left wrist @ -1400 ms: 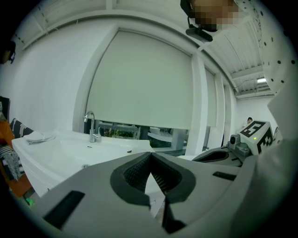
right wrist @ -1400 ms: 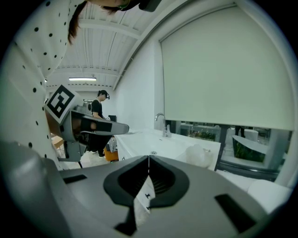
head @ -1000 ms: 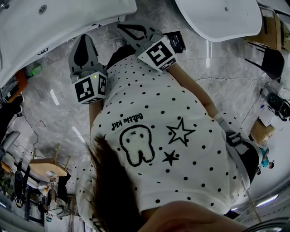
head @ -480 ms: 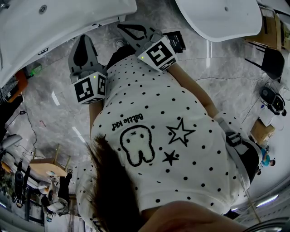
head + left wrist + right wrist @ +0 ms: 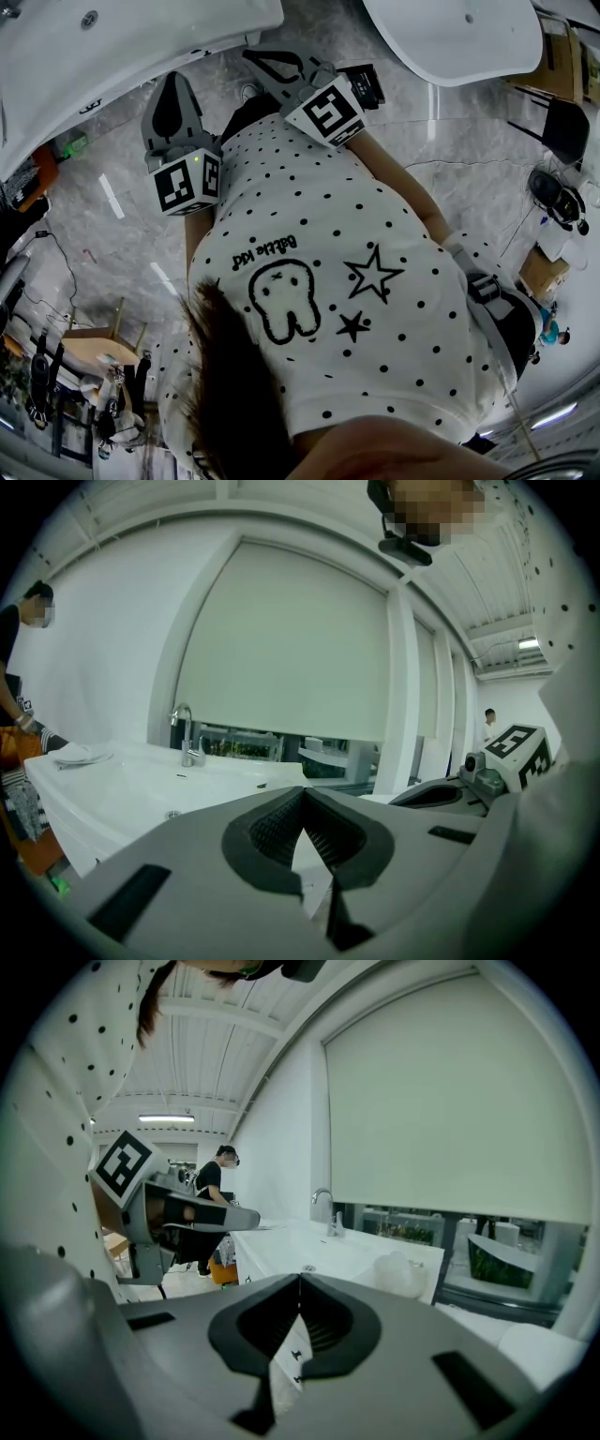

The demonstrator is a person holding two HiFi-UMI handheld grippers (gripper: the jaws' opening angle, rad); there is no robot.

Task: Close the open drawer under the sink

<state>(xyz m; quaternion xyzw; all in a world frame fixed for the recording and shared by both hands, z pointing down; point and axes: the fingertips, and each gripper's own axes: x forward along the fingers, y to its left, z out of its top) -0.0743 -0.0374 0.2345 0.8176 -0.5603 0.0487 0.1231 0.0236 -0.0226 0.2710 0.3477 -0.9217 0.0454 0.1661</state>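
Note:
A white sink cabinet [image 5: 112, 37] fills the top left of the head view. Its faucet [image 5: 185, 735] stands on the white top [image 5: 141, 785] in the left gripper view, and the same faucet [image 5: 325, 1209] shows in the right gripper view. Small dark handles [image 5: 293, 1354] on the white cabinet front show below the right jaws; I cannot make out an open drawer. My left gripper [image 5: 174, 77] [image 5: 302, 794] is shut and empty, held in the air short of the cabinet. My right gripper [image 5: 248, 54] [image 5: 300, 1281] is beside it, also shut and empty.
A second white basin [image 5: 459, 33] lies at the top right above the grey marble floor [image 5: 122, 234]. A person [image 5: 211, 1204] stands at the cabinet's far end. A wooden stool [image 5: 94, 349] is at the lower left and a black chair [image 5: 562, 127] at the right.

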